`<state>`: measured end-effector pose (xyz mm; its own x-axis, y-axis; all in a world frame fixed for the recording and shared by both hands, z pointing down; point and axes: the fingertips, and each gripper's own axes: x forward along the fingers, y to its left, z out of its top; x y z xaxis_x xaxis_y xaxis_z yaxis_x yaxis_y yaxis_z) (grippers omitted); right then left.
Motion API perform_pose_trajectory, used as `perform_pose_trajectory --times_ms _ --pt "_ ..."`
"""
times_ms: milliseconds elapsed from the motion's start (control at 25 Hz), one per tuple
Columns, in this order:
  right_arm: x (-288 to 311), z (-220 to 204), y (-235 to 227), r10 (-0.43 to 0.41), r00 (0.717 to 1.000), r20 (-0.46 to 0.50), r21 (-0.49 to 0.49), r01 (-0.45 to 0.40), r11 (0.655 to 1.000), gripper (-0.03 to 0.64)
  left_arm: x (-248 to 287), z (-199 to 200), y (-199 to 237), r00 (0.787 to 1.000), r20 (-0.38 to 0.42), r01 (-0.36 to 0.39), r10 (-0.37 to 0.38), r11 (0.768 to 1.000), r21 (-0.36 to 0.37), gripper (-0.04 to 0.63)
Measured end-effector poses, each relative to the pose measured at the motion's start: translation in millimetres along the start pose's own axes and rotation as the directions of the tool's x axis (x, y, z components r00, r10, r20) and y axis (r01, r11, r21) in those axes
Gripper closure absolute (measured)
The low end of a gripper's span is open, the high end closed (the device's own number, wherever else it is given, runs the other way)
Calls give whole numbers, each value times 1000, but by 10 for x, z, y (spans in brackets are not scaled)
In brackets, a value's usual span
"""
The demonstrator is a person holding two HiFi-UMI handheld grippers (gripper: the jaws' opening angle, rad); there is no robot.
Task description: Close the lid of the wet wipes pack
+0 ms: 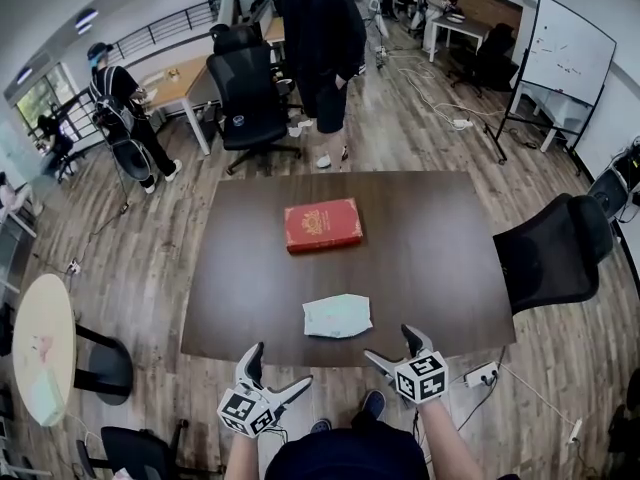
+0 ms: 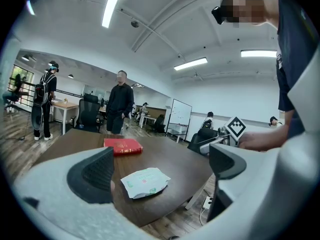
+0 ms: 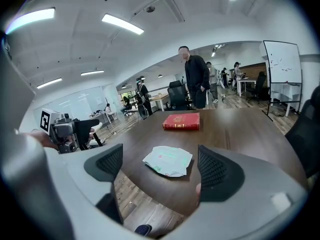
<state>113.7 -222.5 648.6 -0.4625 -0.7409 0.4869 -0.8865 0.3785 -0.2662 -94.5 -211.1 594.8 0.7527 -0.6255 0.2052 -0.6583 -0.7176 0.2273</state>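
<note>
A pale green and white wet wipes pack [image 1: 337,315] lies flat near the front edge of the dark brown table [image 1: 430,258]. It shows also in the left gripper view as the wipes pack [image 2: 144,181] and in the right gripper view as the wipes pack [image 3: 168,161]. I cannot tell how its lid stands. My left gripper [image 1: 277,371] hangs in front of the table's near edge, left of the pack, open and empty. My right gripper [image 1: 390,345] hovers at the near edge, right of the pack, also open and empty. Neither touches the pack.
A red book [image 1: 323,225] lies on the table beyond the pack. A black office chair [image 1: 548,253] stands at the table's right side, another chair [image 1: 244,98] behind it. A person in black [image 1: 322,38] stands past the far edge. A power strip [image 1: 481,375] lies on the floor.
</note>
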Motion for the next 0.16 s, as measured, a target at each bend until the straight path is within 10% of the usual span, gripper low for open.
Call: perform_pose_trajectory --times_ms 160 --pt "22 -10 -6 7 1000 -4 6 -7 1000 133 15 -10 8 1000 -6 -1 1 1000 -2 12"
